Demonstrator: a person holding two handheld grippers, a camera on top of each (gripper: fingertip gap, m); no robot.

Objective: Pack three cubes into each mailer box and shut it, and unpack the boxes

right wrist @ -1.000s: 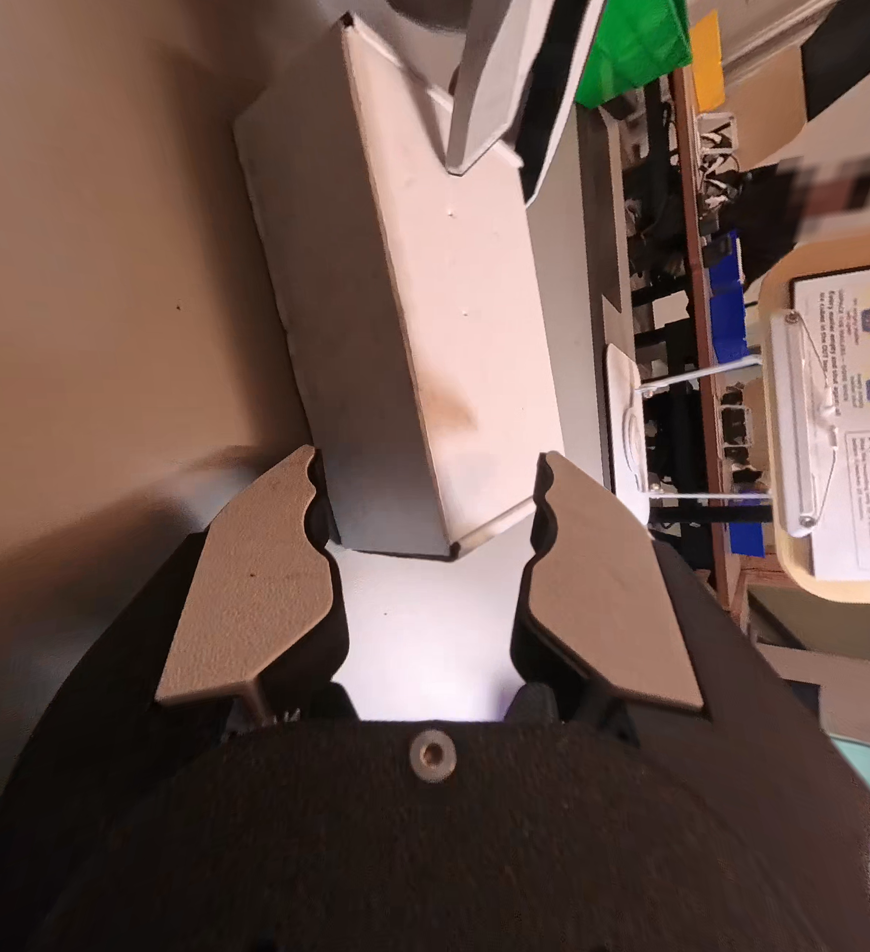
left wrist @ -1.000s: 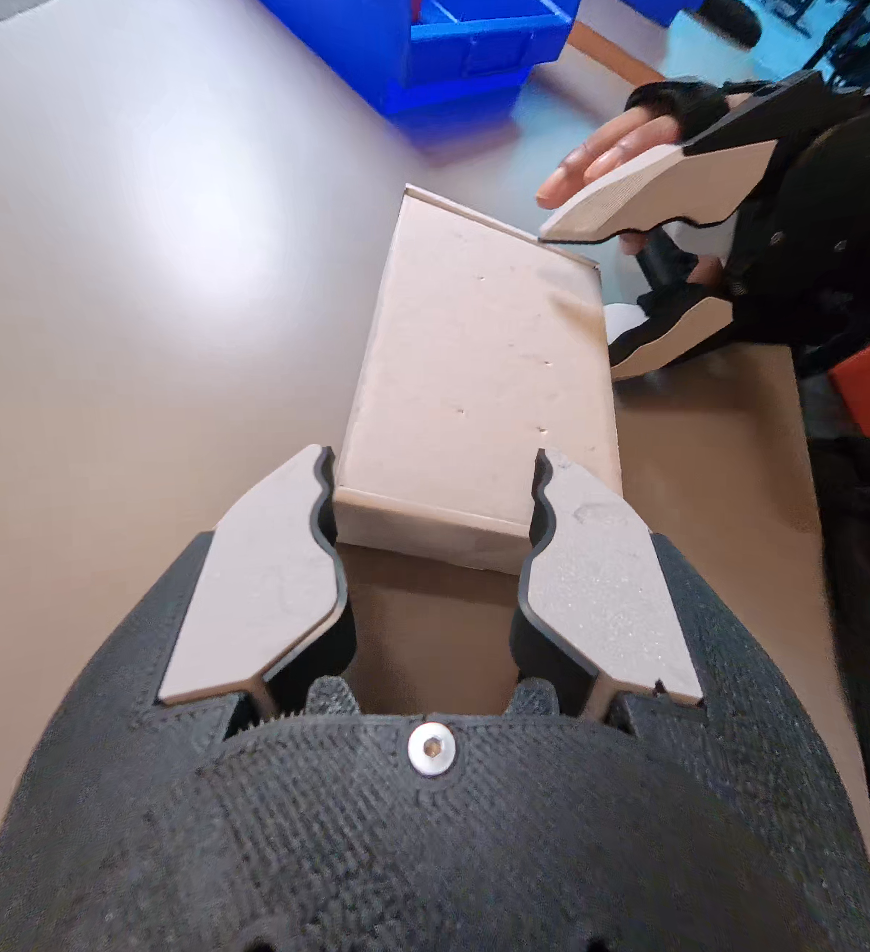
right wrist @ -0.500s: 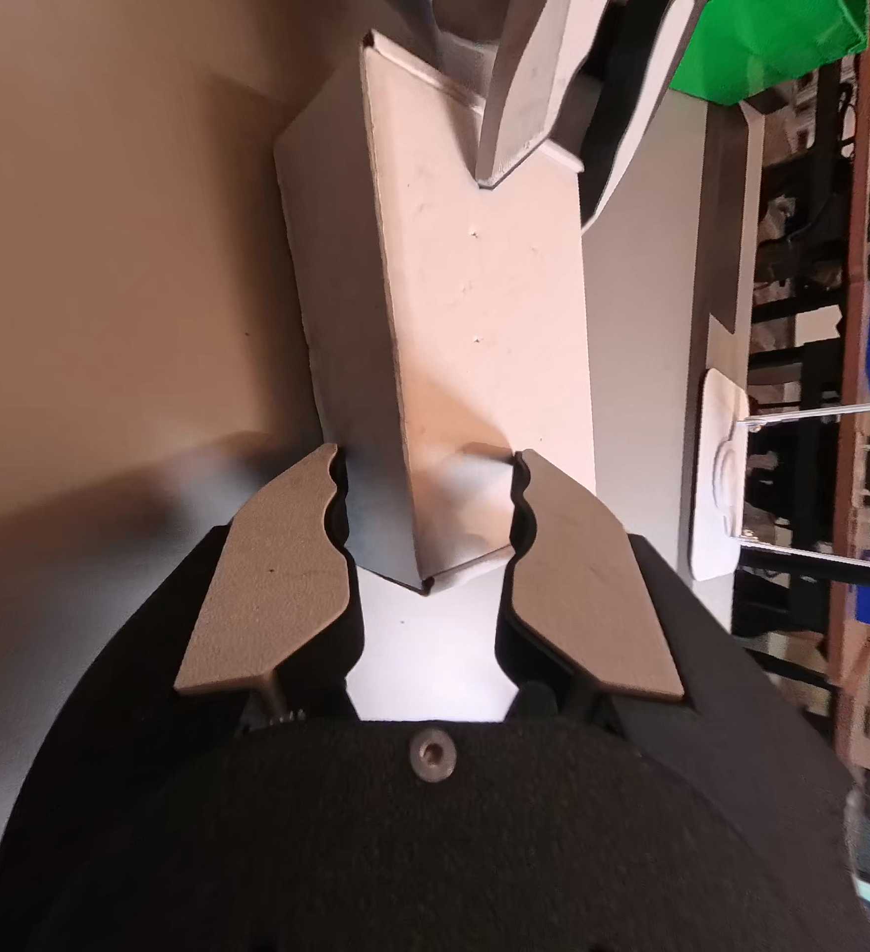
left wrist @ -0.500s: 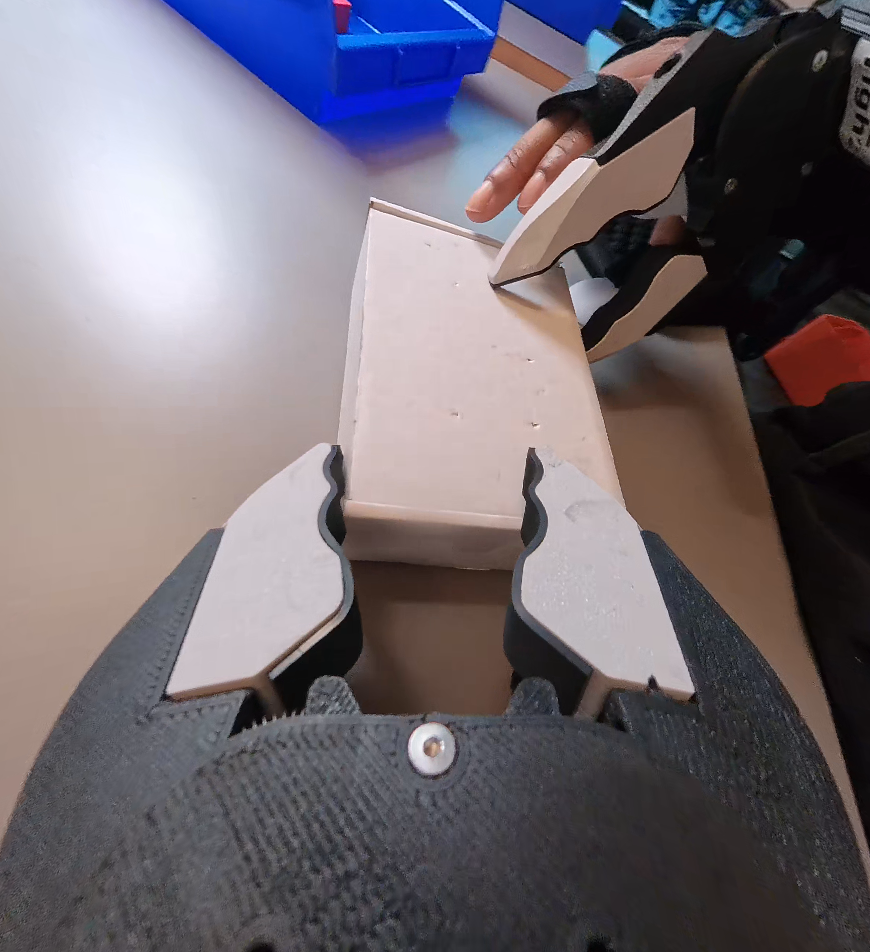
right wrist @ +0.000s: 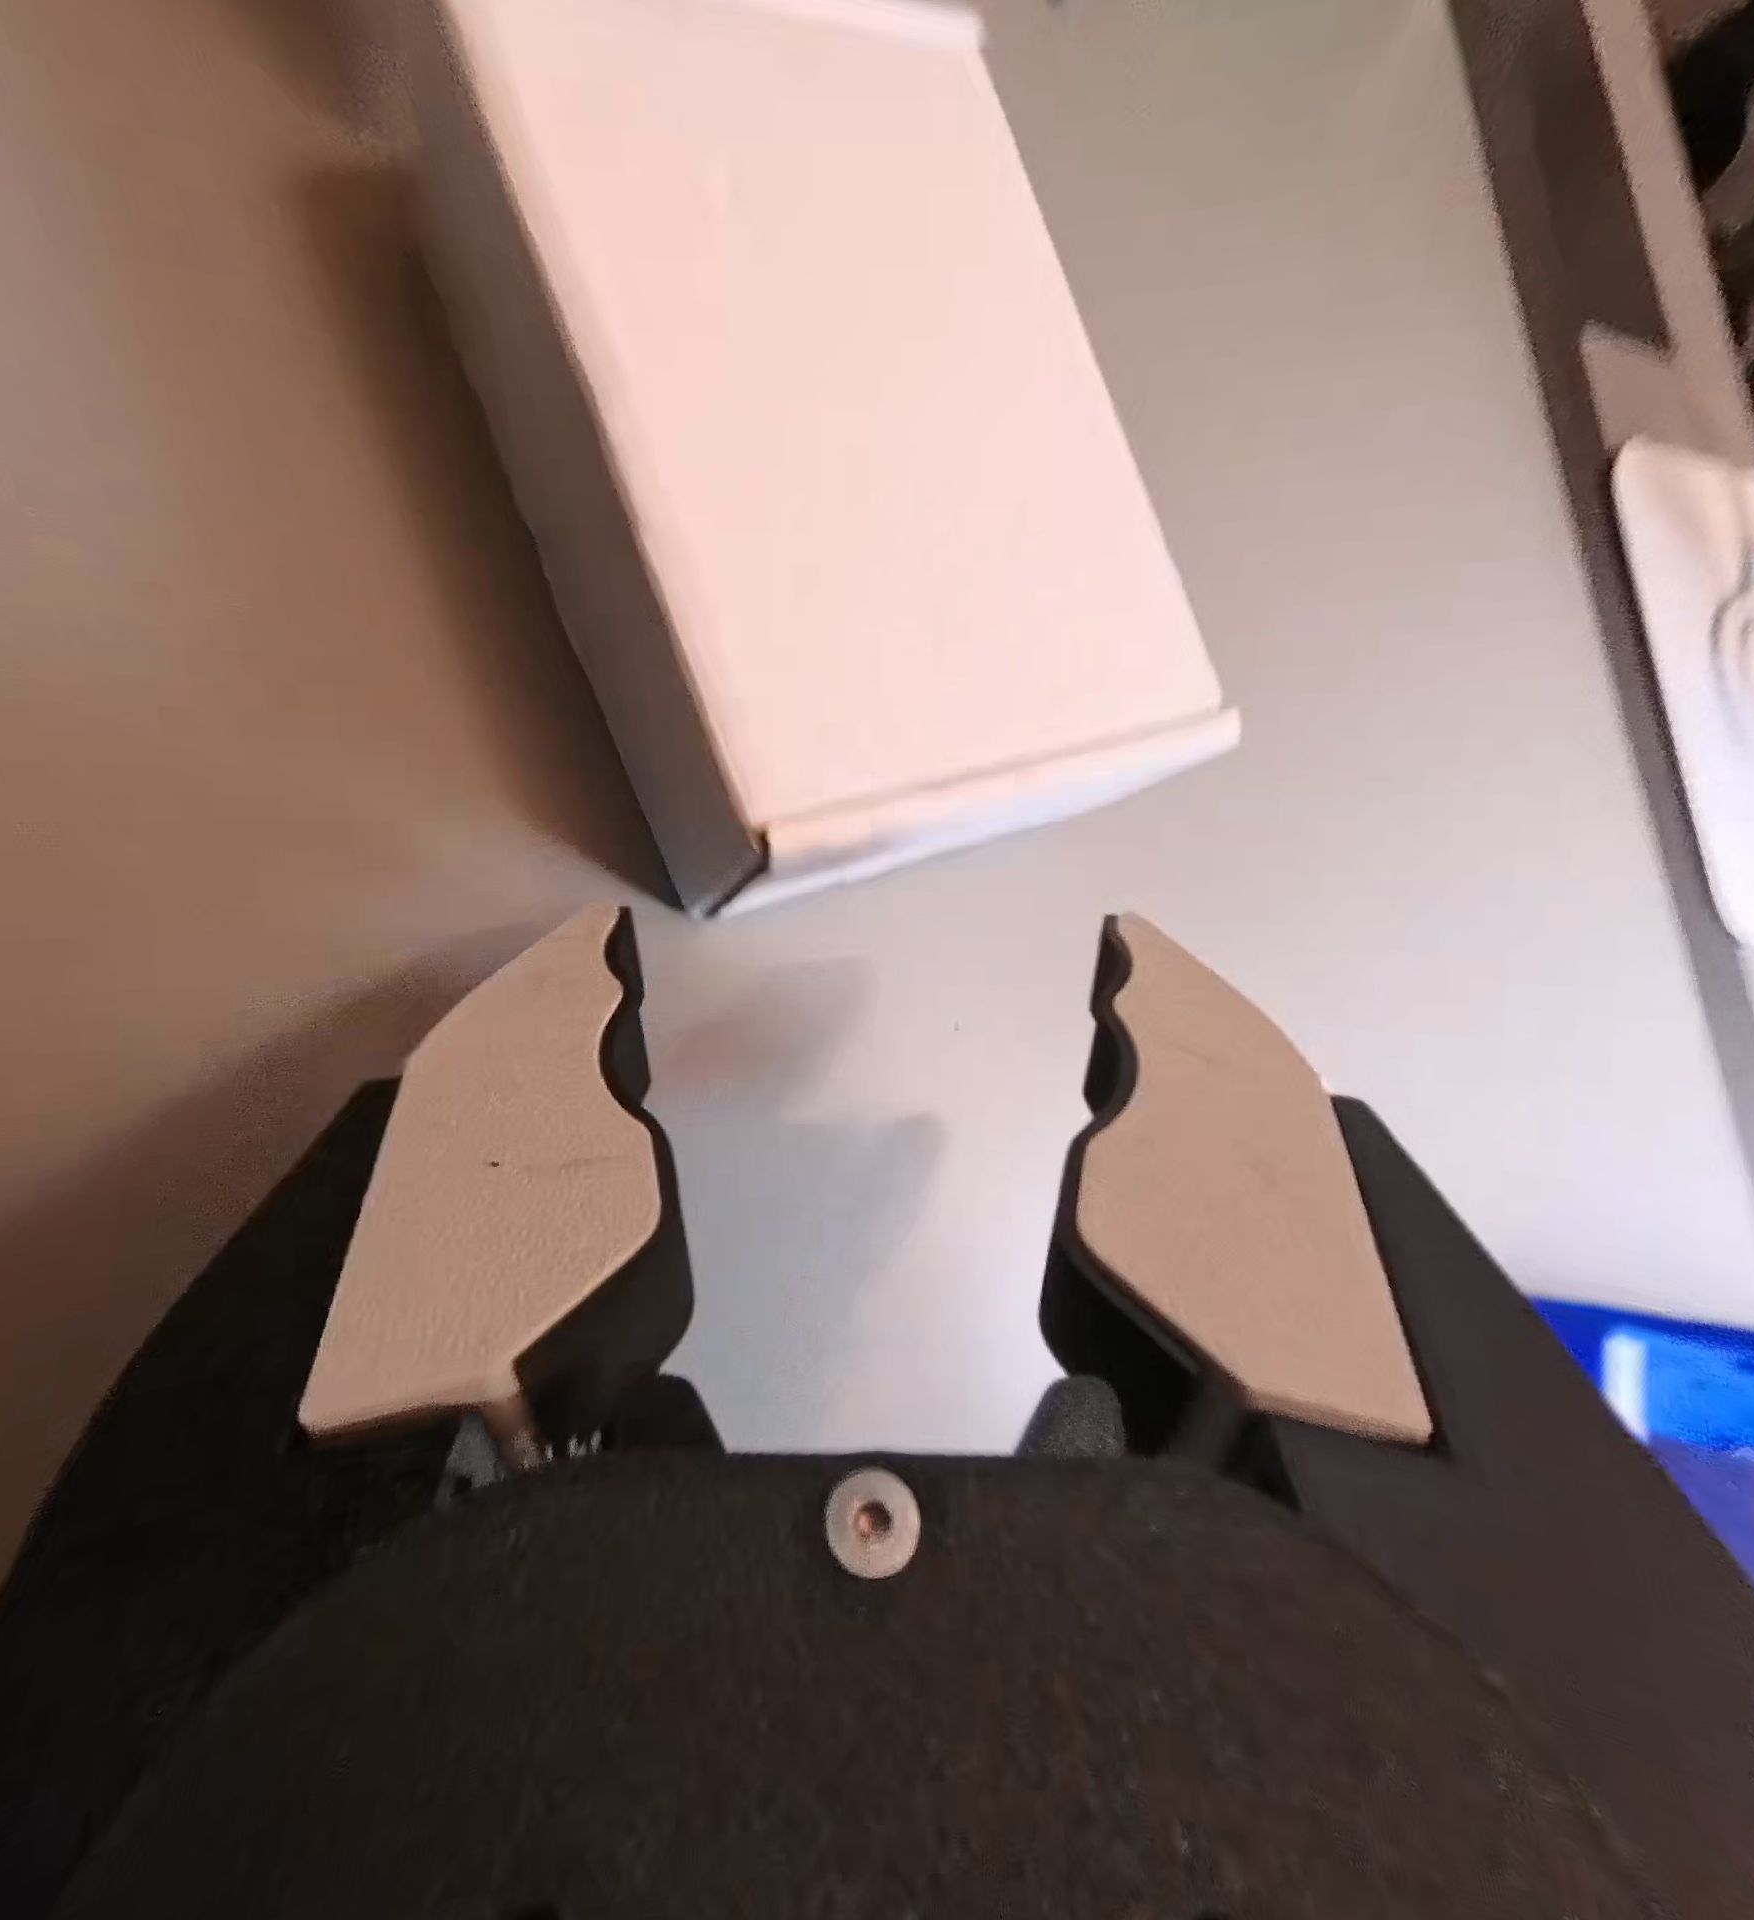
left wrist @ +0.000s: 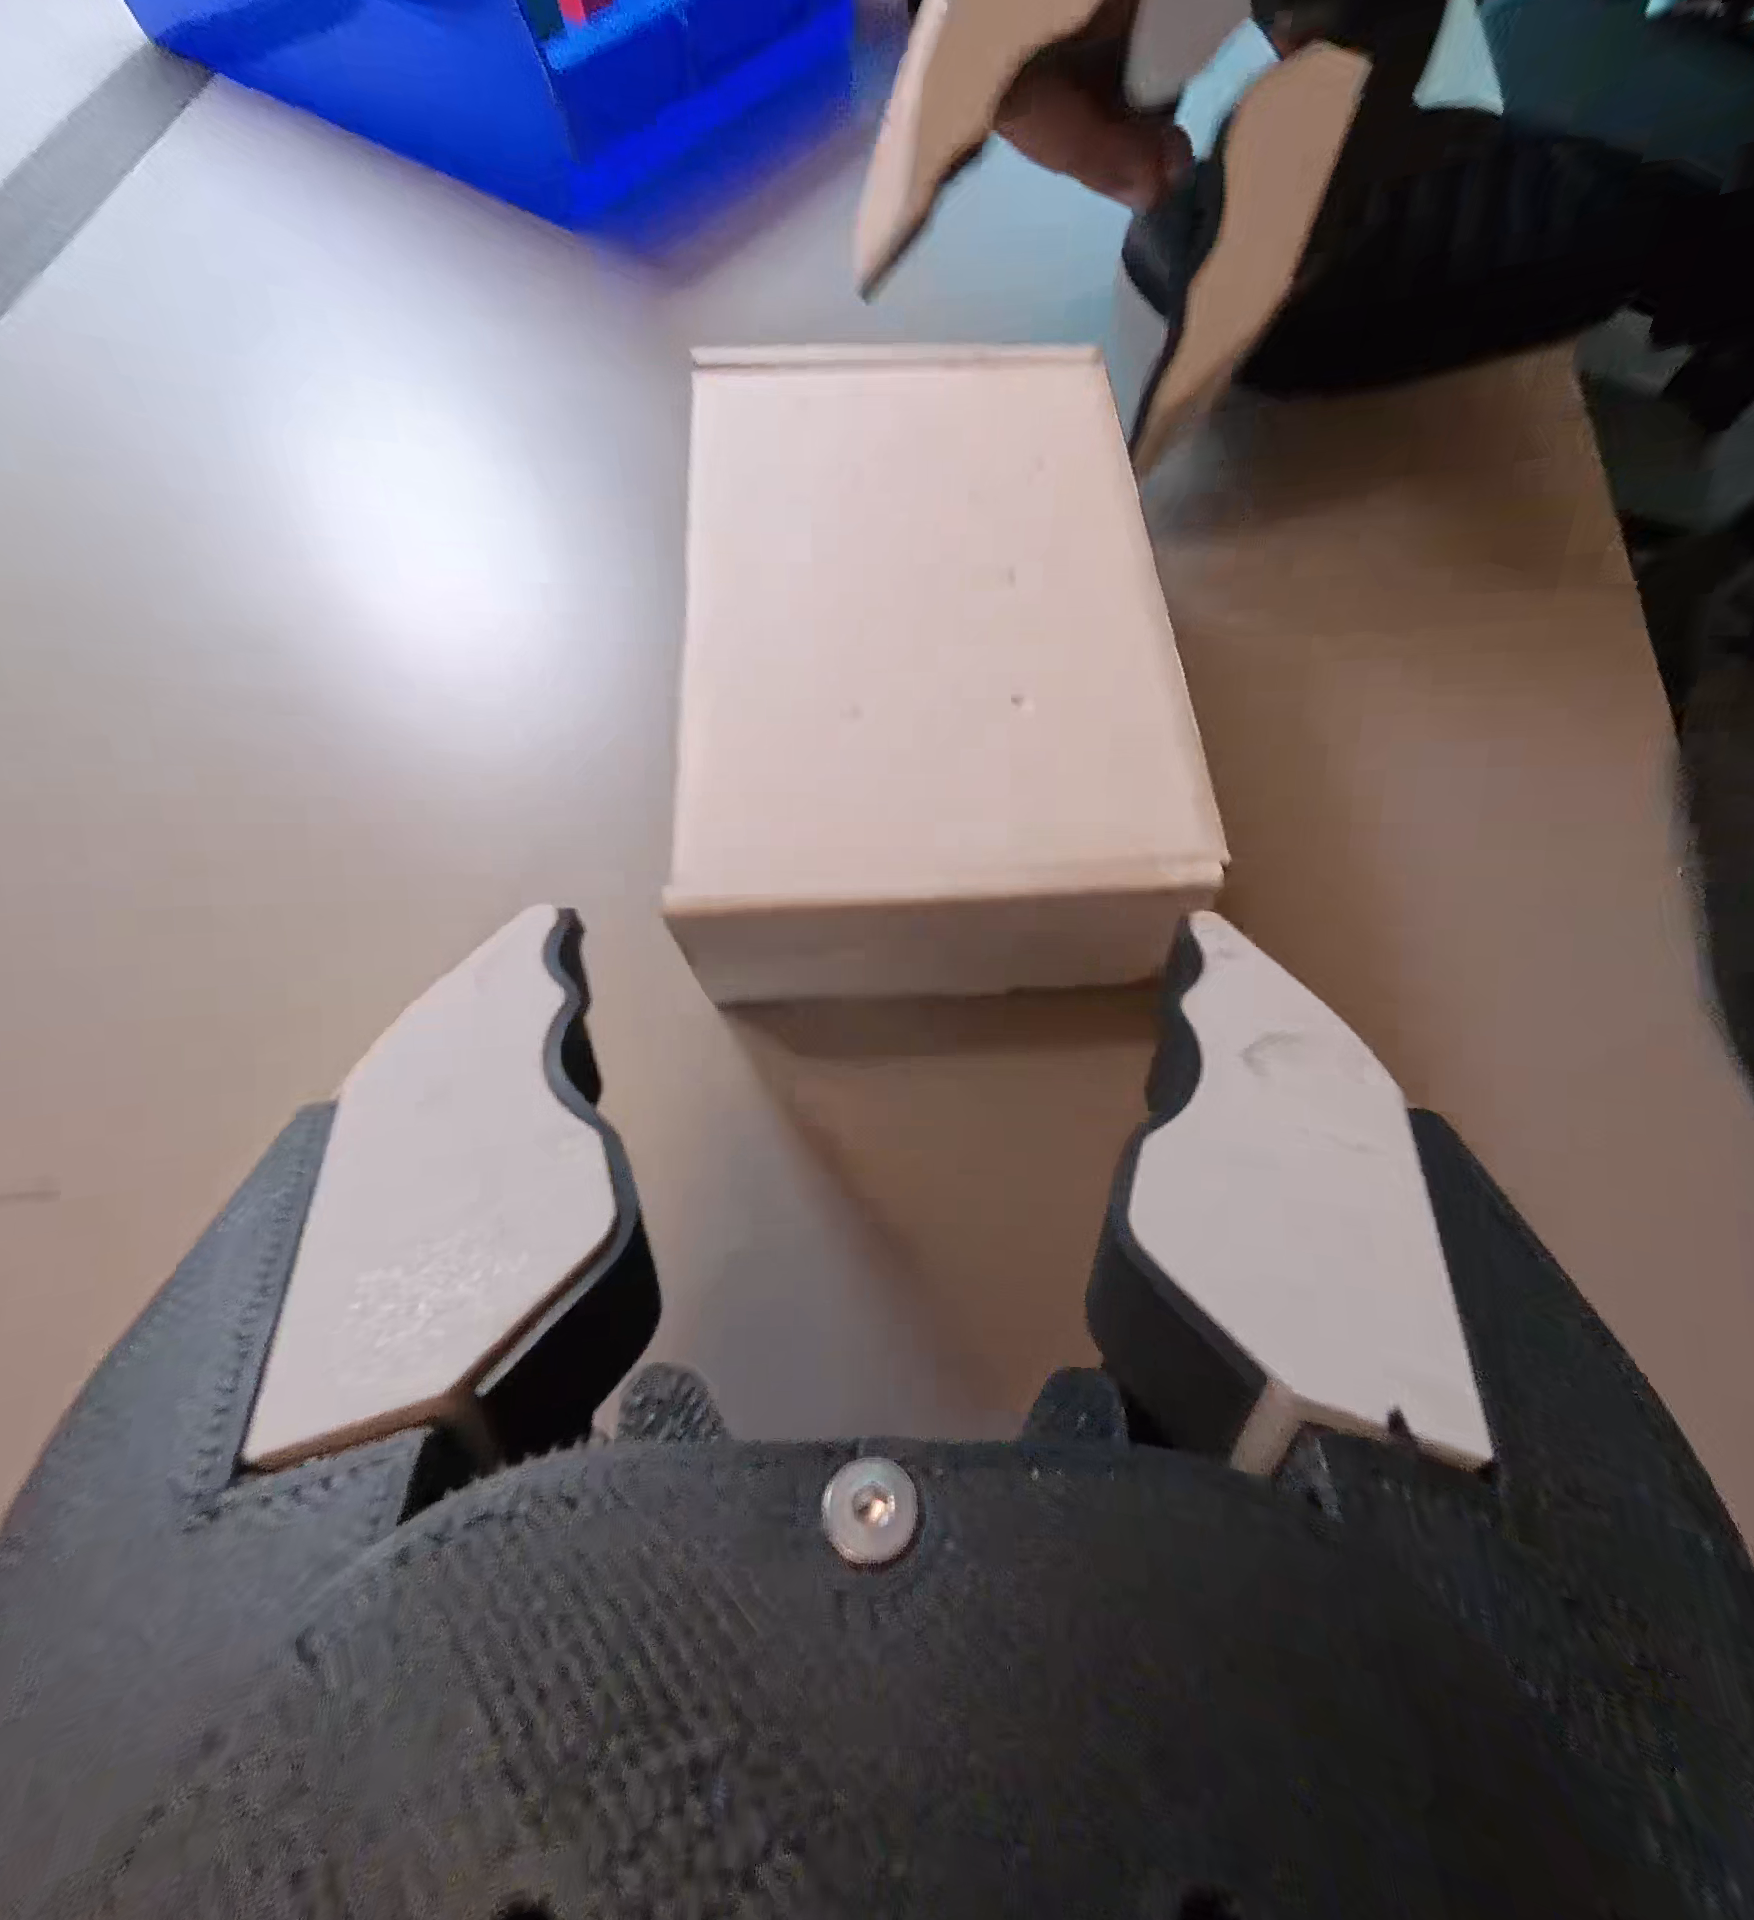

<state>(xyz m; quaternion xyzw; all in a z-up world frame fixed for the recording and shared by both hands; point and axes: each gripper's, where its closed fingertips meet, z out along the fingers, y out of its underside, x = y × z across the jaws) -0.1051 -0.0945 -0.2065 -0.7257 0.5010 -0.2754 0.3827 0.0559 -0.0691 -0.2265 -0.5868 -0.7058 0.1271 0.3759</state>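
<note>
Our left hand-held gripper (left wrist: 873, 935) gapes wide and empty — the shut mailer box (left wrist: 930, 665) lies flat on the worktop (left wrist: 281, 623) just ahead, long axis running straight away. Beyond its far end, our right hand-held gripper (left wrist: 1018, 270) hovers, also spread and empty — the left looks nearer.

Tan table (left wrist: 281, 727) bearing closed mailer box (left wrist: 930, 665) and blue bin (left wrist: 561, 94).

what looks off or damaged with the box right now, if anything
Nothing stands out. The mailer box lies flat and shut on the table, with only a few tiny marks on its lid. Both the left gripper and right gripper are open, clear of it.
</note>
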